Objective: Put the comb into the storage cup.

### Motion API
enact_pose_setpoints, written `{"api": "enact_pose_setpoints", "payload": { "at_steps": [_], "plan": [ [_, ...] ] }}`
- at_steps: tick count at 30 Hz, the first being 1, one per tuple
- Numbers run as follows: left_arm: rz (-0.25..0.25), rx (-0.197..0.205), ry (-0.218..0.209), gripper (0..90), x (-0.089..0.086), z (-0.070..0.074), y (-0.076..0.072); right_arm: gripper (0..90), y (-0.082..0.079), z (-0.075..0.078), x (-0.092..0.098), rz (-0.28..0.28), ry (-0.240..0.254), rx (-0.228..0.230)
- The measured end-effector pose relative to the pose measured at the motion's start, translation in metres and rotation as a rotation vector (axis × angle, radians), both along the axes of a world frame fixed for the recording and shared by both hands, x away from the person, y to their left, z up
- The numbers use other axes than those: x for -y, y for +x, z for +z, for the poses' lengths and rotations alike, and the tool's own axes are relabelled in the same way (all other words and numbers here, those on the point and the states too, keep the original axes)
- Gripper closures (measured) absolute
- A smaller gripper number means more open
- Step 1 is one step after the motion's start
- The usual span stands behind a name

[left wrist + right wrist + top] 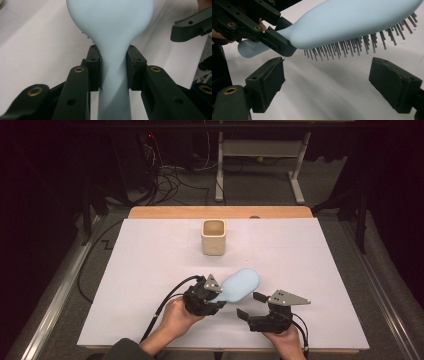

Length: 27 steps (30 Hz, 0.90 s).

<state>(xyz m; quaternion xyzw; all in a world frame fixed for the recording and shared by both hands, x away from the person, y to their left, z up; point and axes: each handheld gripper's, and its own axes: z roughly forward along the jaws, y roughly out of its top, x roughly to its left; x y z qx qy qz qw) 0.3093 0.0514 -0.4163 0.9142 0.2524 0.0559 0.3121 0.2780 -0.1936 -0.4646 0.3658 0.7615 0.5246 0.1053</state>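
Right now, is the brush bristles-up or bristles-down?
Bristles-down. The right gripper view shows the brush with its pins hanging toward the table, lifted clear of it, the handle clamped in the left gripper.

Smooth matt pale-blue plastic hairbrush (240, 285)

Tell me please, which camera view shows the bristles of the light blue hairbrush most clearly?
The right gripper view: the bristles hang in rows under the hairbrush. The left gripper view shows its smooth back and a few bristle tips beside the neck, where the left gripper clamps. The high view shows its back.
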Motion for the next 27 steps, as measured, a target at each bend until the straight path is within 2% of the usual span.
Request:
{"api": "enact_pose_setpoints", "payload": {
  "at_steps": [12, 18, 27],
  "plan": [
    [-0.016, 0.005, -0.009, 68.7, 0.004, -0.001, -0.004, 12.3, 0.006, 0.002, -0.002, -0.005, 0.040, -0.023],
    [-0.019, 0.004, -0.011, 68.7, 0.005, -0.001, -0.005, 11.7, 0.009, 0.004, -0.002, -0.012, 0.070, -0.048],
    [-0.029, 0.014, -0.026, 68.8, 0.007, 0.001, -0.008, 12.5, 0.011, 0.008, -0.005, -0.017, 0.103, -0.039]
  ]
}}
